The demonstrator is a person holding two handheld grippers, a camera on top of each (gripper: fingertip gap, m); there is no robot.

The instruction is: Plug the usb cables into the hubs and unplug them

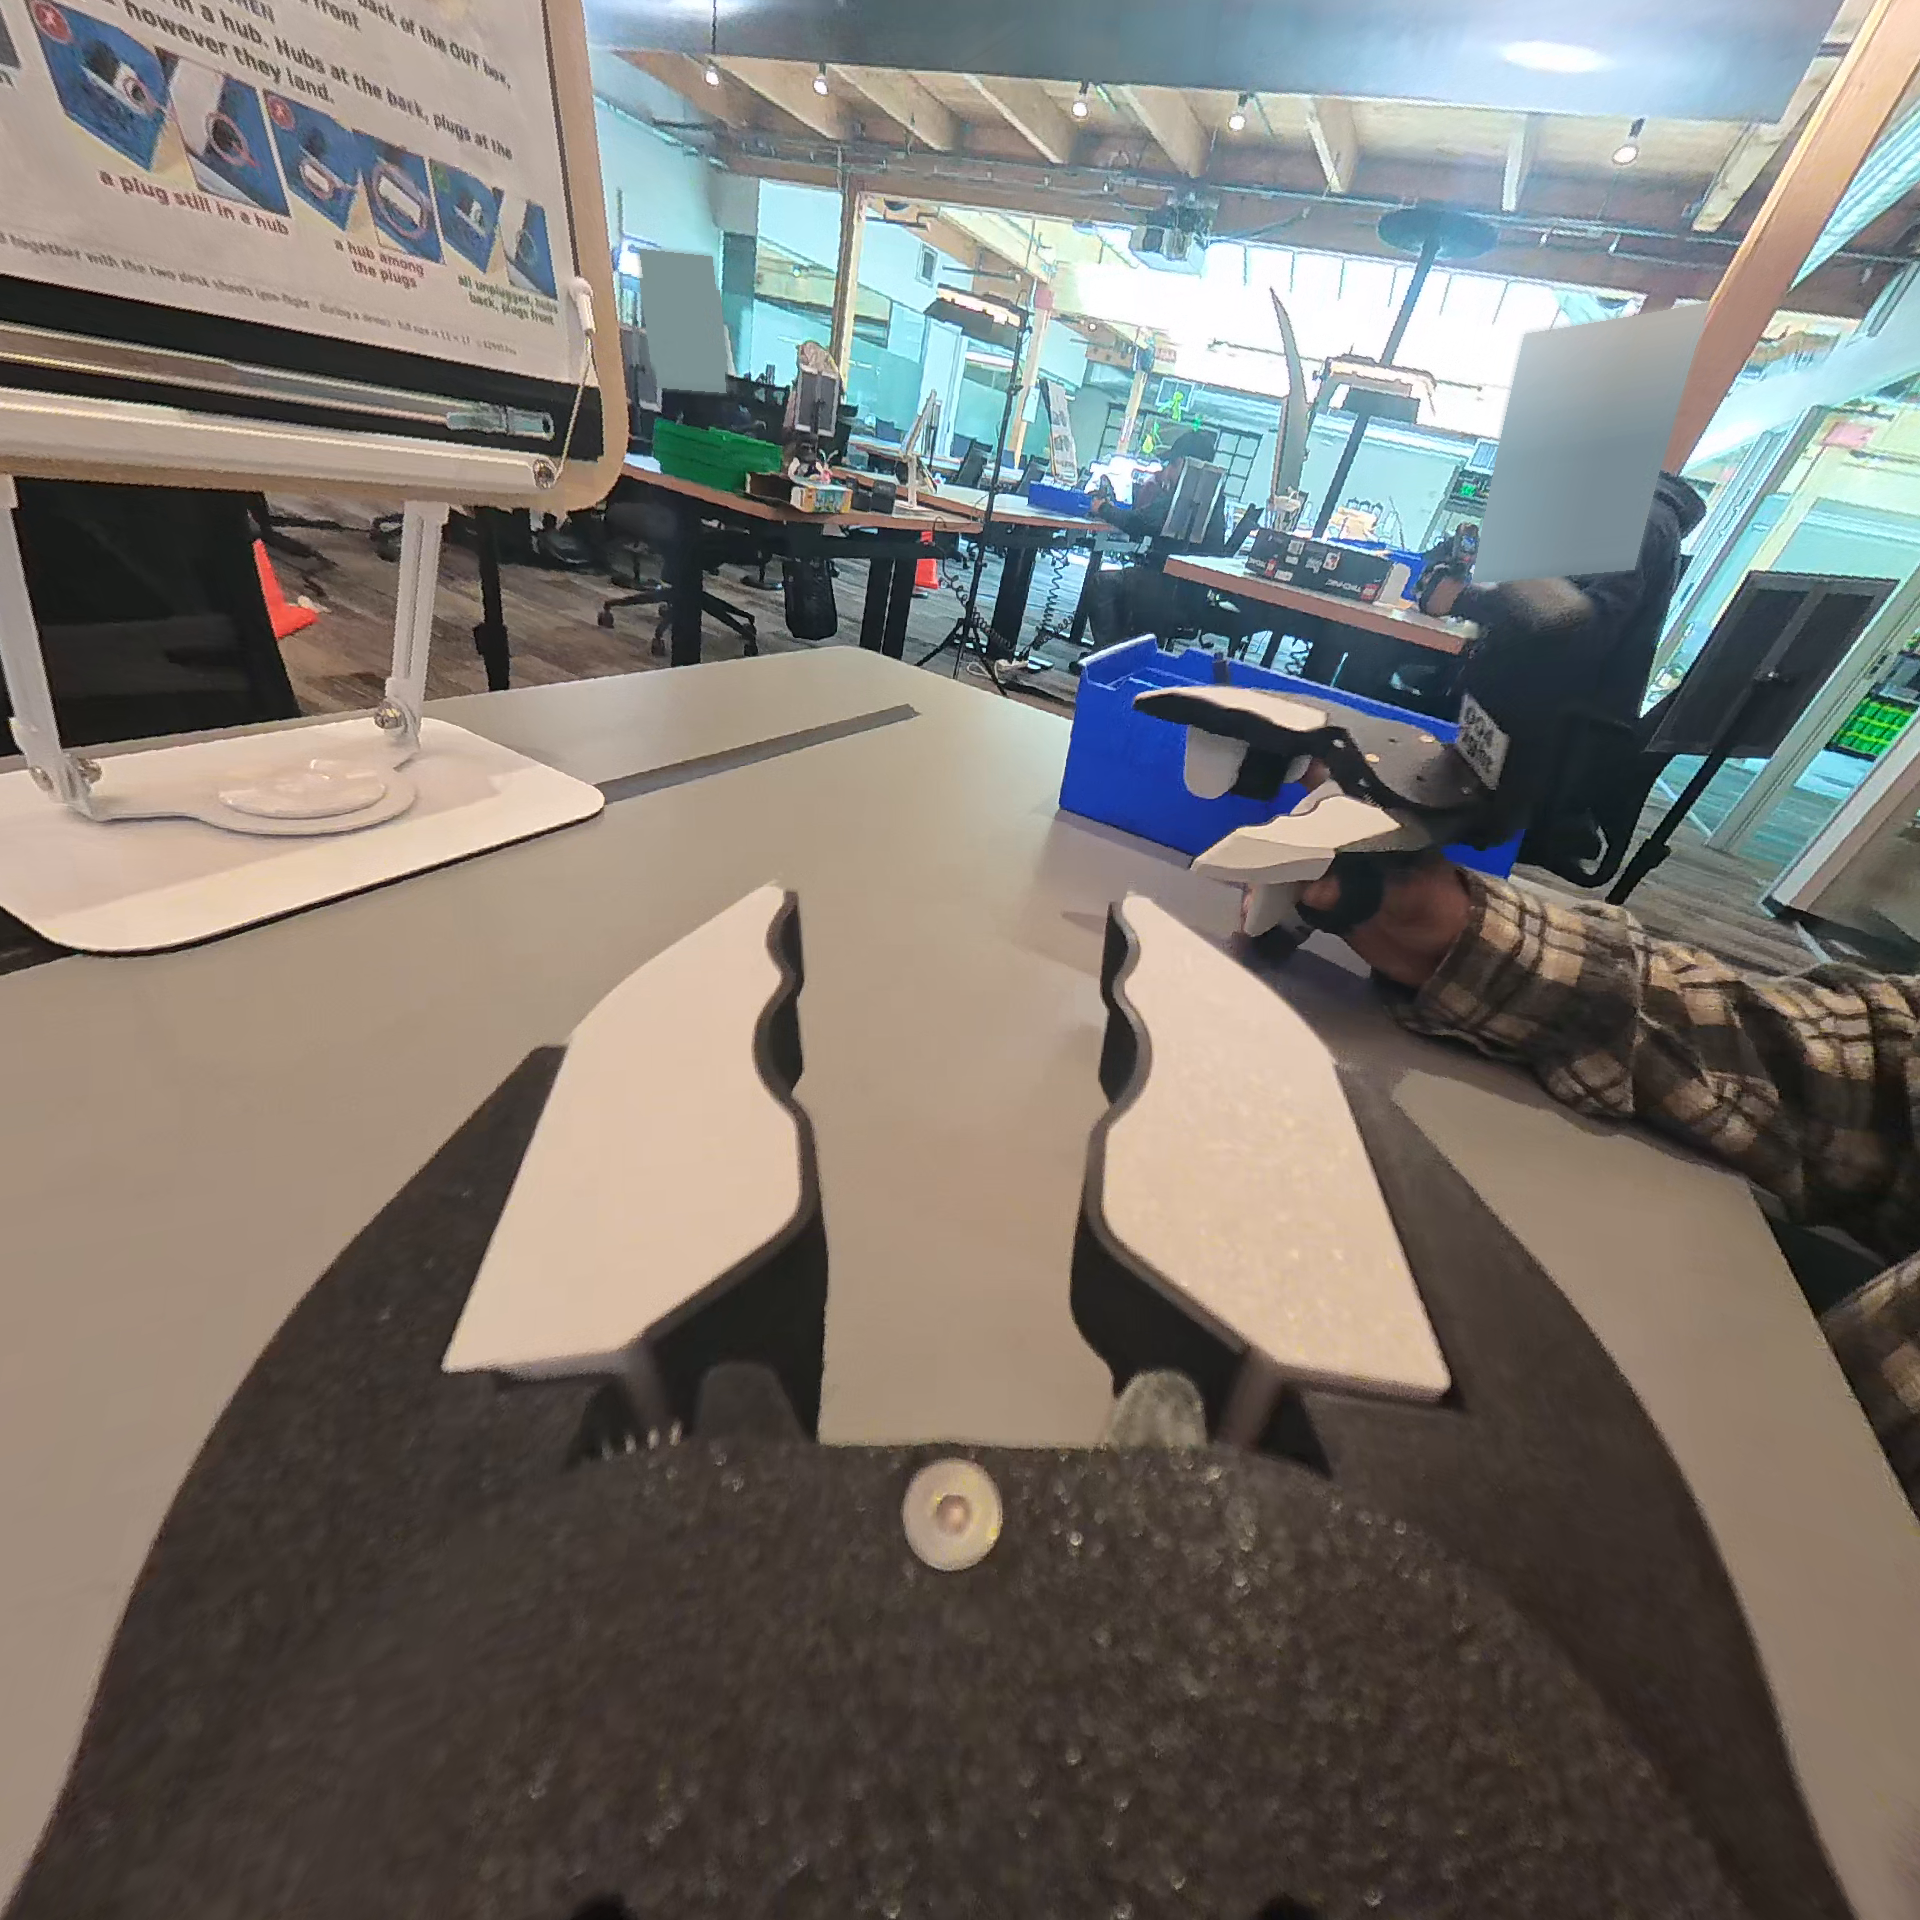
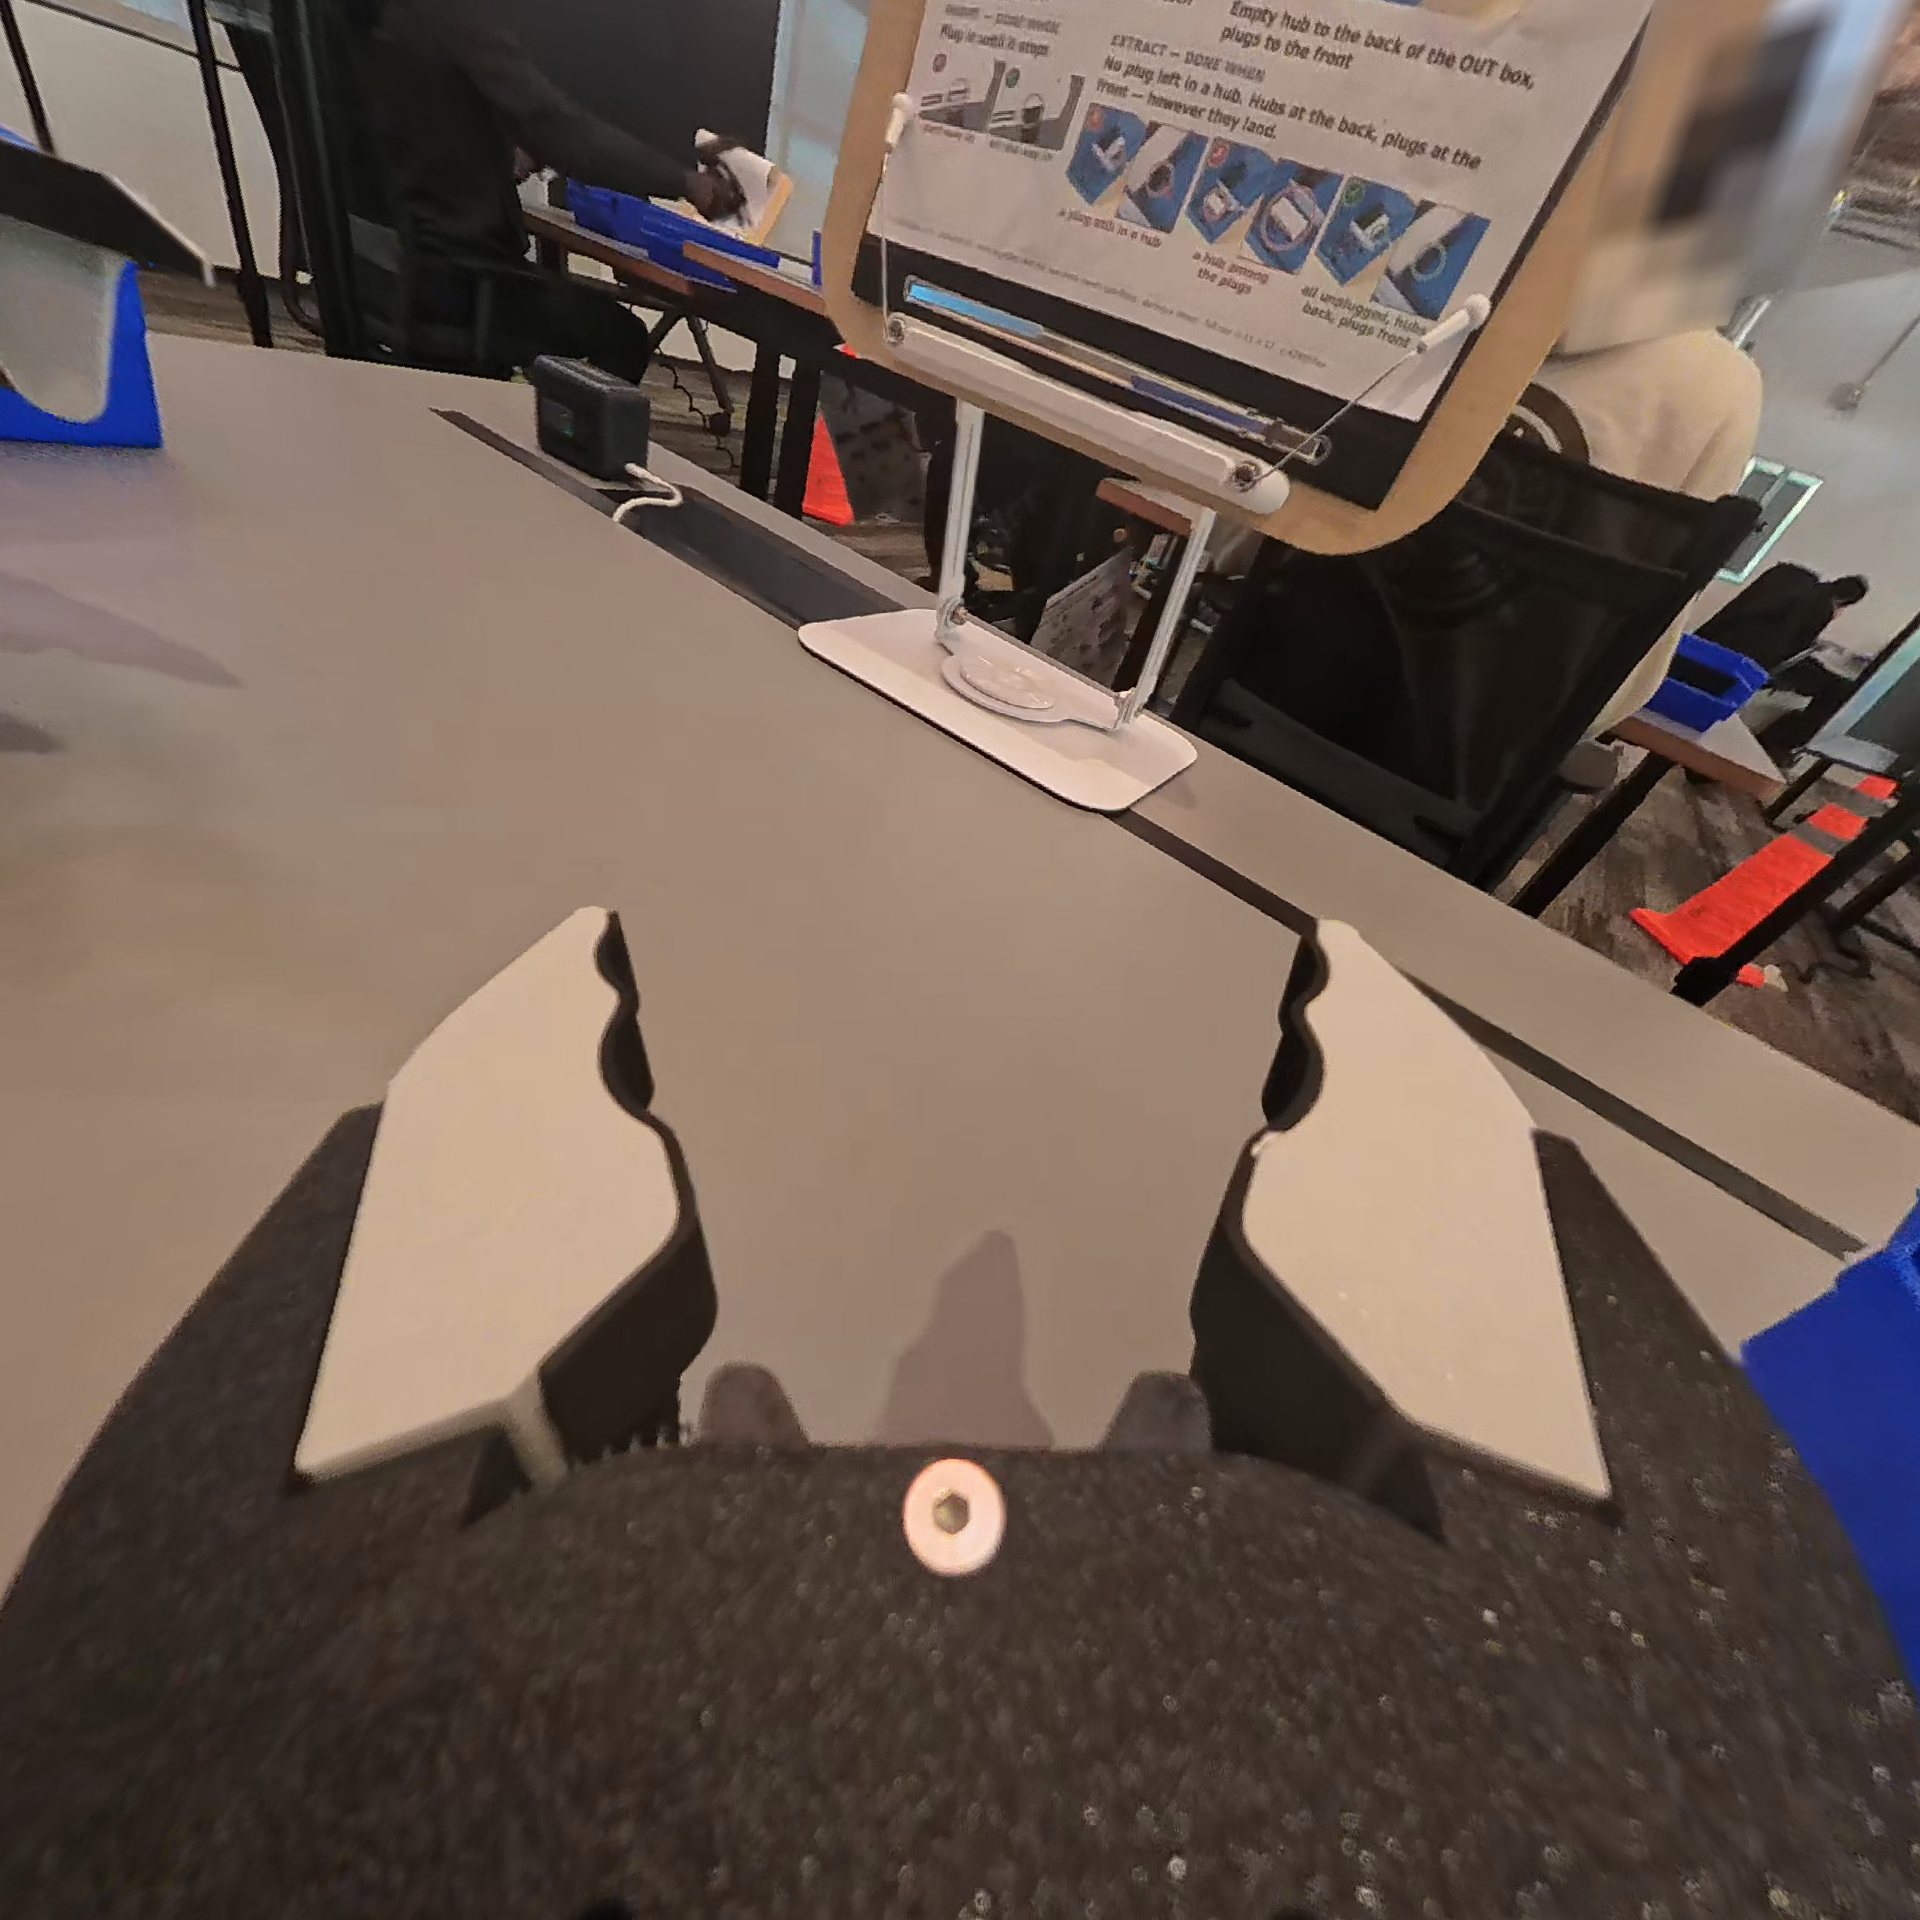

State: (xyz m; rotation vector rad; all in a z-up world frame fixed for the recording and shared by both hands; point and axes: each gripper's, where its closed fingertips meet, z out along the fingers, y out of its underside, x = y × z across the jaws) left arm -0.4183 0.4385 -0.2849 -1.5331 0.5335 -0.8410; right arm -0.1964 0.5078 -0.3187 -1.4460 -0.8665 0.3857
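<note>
No usb cables or hubs identifiable in either view. Left tool (image 1: 951,914) hovers over bare grey desk (image 1: 312,1091), jaws moderately apart, empty. Right tool (image 2: 961,935) spread wide, empty, held by a hand (image 1: 1392,914) in a plaid sleeve, just in front of a blue bin (image 1: 1132,769). White stand (image 2: 1039,717) carries an instruction sheet (image 2: 1226,145). Open office behind: desks, orange cones (image 2: 831,468).

Bright daylight from windows (image 1: 1226,312) at 12 o'clock and ceiling spotlights (image 1: 1236,116) evenly light the grey desk (image 1: 935,790), which bears soft claw shadows (image 2: 977,1340), while fisheye distortion bends edges and the blue bin (image 2: 1860,1434) at 3 o'clock blurs.
</note>
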